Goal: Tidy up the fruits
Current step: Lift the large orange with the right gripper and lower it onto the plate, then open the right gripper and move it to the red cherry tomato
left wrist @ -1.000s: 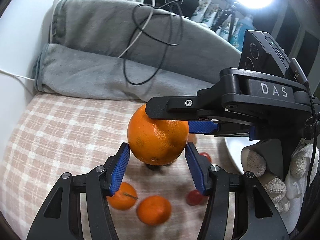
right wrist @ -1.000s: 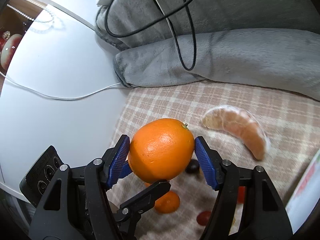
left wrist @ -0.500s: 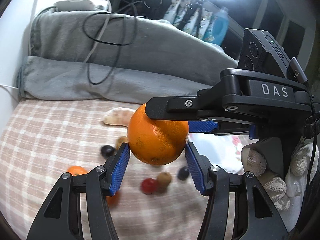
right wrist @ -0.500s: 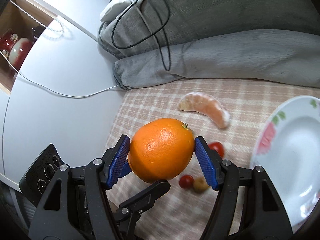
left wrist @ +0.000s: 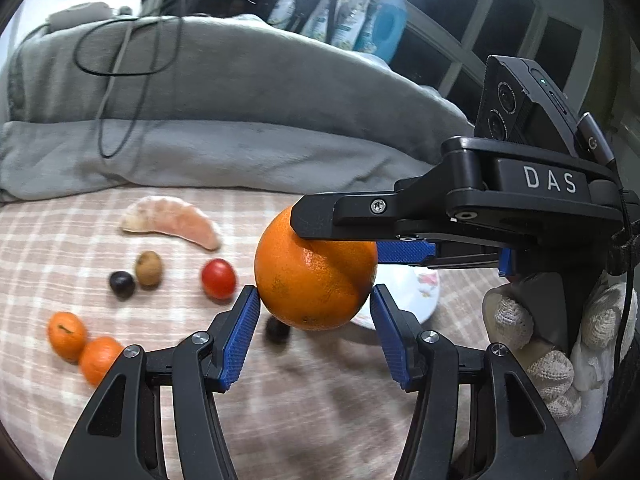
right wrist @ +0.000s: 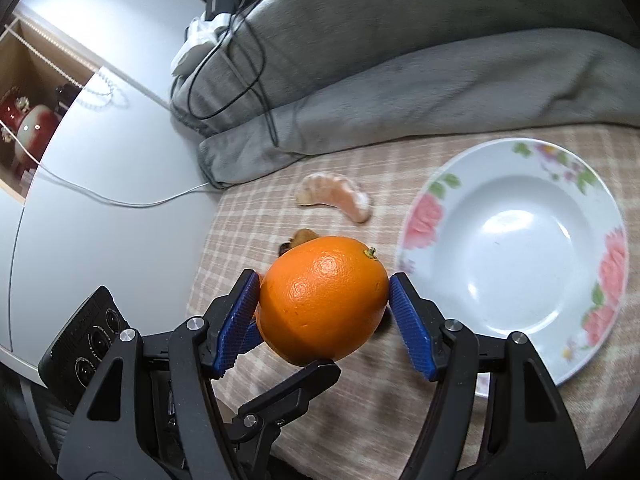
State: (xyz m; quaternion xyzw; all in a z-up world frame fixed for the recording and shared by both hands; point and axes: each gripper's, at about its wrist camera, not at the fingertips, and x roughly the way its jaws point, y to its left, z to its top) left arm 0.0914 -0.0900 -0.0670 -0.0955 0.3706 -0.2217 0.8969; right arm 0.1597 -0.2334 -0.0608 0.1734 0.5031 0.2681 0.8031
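A large orange (left wrist: pixel 316 280) hangs above the checked cloth, held between both grippers at once. My left gripper (left wrist: pixel 315 322) is shut on it from below and my right gripper (right wrist: pixel 323 300) is shut on it from the side; the orange also shows in the right wrist view (right wrist: pixel 322 300). A white flowered plate (right wrist: pixel 516 248) lies empty to the right, partly hidden in the left wrist view (left wrist: pixel 416 288). On the cloth lie a peeled citrus segment (left wrist: pixel 172 220), a cherry tomato (left wrist: pixel 218 278), a brown fruit (left wrist: pixel 148 268), a dark grape (left wrist: pixel 121 284) and two mandarins (left wrist: pixel 82 346).
A folded grey blanket (left wrist: pixel 224 128) with a black cable (left wrist: pixel 120 80) runs along the back. A white wall surface (right wrist: pixel 104 184) with a white wire borders the cloth on the left. Bottles (left wrist: pixel 376 20) stand on the far sill. A dark berry (left wrist: pixel 277 330) lies under the orange.
Both grippers have carried the orange to the right across the cloth. The plate has come fully into the right wrist view, and the small fruits now lie to the left.
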